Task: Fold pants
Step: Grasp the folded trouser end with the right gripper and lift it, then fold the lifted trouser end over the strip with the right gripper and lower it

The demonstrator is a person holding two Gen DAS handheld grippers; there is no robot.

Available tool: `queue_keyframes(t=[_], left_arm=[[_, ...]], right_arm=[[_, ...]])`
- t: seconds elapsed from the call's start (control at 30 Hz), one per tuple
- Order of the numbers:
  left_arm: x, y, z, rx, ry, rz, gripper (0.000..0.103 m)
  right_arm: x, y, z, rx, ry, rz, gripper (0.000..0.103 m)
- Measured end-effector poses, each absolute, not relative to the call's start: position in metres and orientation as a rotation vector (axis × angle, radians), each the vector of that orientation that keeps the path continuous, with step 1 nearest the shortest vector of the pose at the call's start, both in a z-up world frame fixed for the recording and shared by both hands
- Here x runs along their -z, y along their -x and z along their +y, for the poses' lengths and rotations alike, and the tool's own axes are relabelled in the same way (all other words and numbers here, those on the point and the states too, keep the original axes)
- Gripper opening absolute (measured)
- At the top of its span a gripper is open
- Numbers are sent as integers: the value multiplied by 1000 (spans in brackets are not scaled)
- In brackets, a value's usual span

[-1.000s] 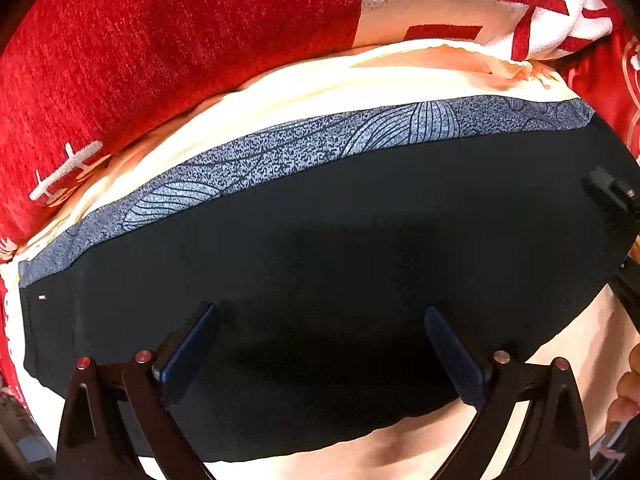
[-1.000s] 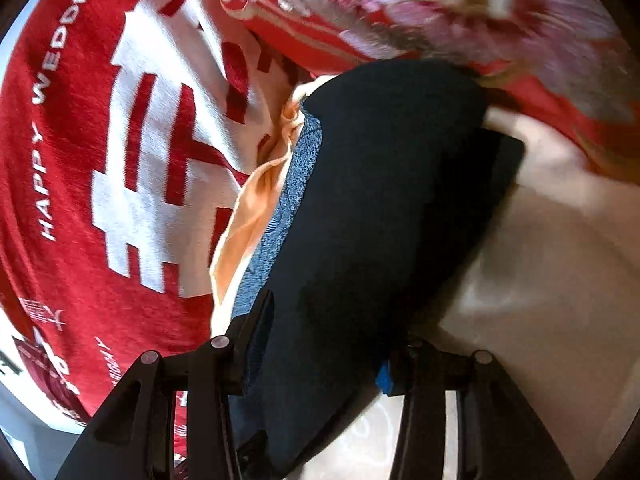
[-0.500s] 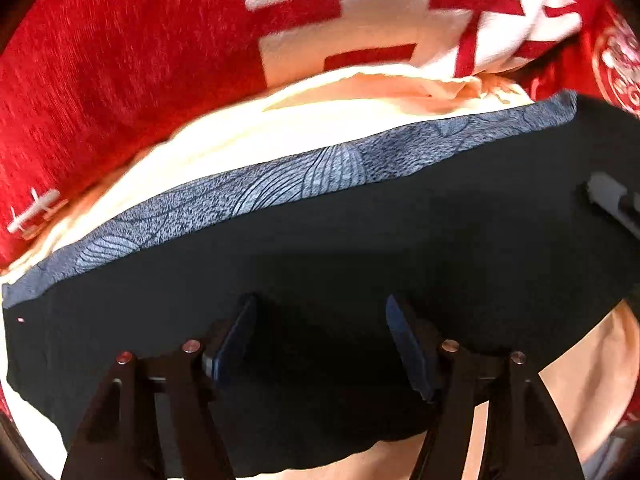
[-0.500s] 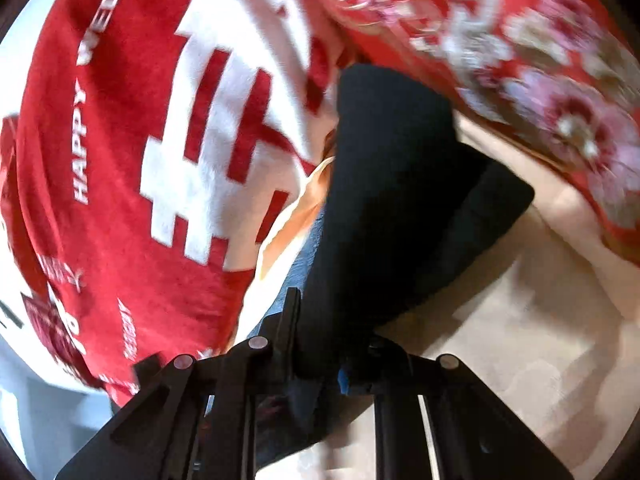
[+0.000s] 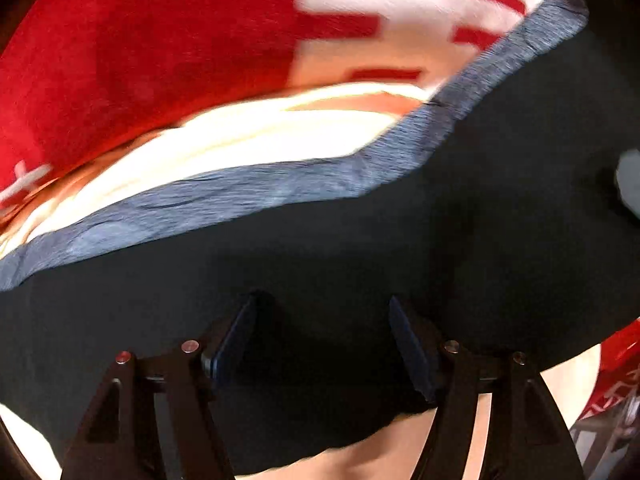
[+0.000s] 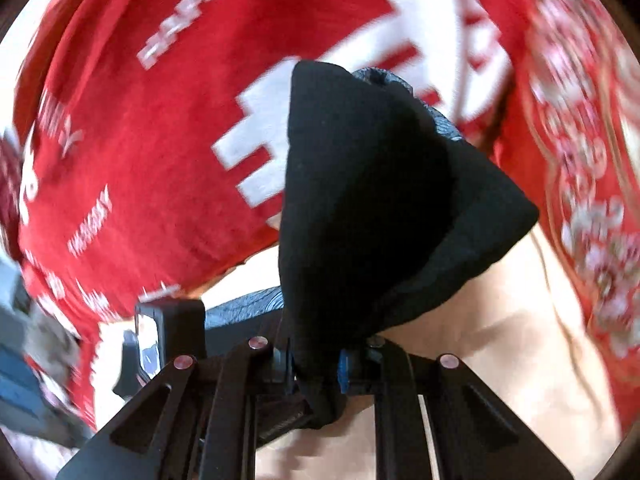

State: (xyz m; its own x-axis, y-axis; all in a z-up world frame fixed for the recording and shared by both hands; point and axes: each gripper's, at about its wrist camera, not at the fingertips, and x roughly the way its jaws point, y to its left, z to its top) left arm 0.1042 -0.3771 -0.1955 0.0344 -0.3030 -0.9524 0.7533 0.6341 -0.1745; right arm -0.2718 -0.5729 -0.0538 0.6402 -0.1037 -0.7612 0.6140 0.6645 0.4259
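Since a second ago the right tongs [image 6: 316, 364] have risen and rolled, lifting the end of the black pants [image 5: 320, 264] off the cream sheet [image 6: 492, 360], their jaws now narrow and clamped on bunched black fabric that hangs in a peak ahead of them. The left tongs [image 5: 320, 344] point steeply down with jaws about half wide and opening slightly, pads resting on the flat pants. The pants' long axis runs across the left tongs, the patterned blue-grey waistband [image 5: 248, 196] beyond them, the red blanket [image 5: 140, 60] farther off.
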Motion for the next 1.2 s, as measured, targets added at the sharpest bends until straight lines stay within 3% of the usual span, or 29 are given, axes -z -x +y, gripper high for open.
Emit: queue_keyframes(t=[0.23,0.3,0.43,0.6,0.73,0.83,0.97,1.07,1.2], left_arm=[[168,-181,-275,729,-414,1248,71],[167,-203,-247,678,-415,1249,88],[173,-233,-193,585,-449,1236,88],[185,-261,-142,507,-413,1292,88],[180,-272,-121,523,-402,1297,88],[169,-282,-112,576,-366,1306,88],[158,-277,-119,721,-266,1367,88],[157,-270,-139,848,-188,1436,88],[171,-246,-167,897,-256,1463,87]], right_arm=[[34,222,-499,453,-401,915,17],[41,200,-467,446,-286,964,17],[73,159,-407,404,-106,1061,18],[149,128,-318,399,294,1266,29],[153,143,-277,397,522,1270,43],[120,153,-282,330,339,1260,44],[93,174,-344,284,-430,1173,44],[118,198,-401,289,-1022,1040,44],[151,218,-423,331,-1339,945,44]])
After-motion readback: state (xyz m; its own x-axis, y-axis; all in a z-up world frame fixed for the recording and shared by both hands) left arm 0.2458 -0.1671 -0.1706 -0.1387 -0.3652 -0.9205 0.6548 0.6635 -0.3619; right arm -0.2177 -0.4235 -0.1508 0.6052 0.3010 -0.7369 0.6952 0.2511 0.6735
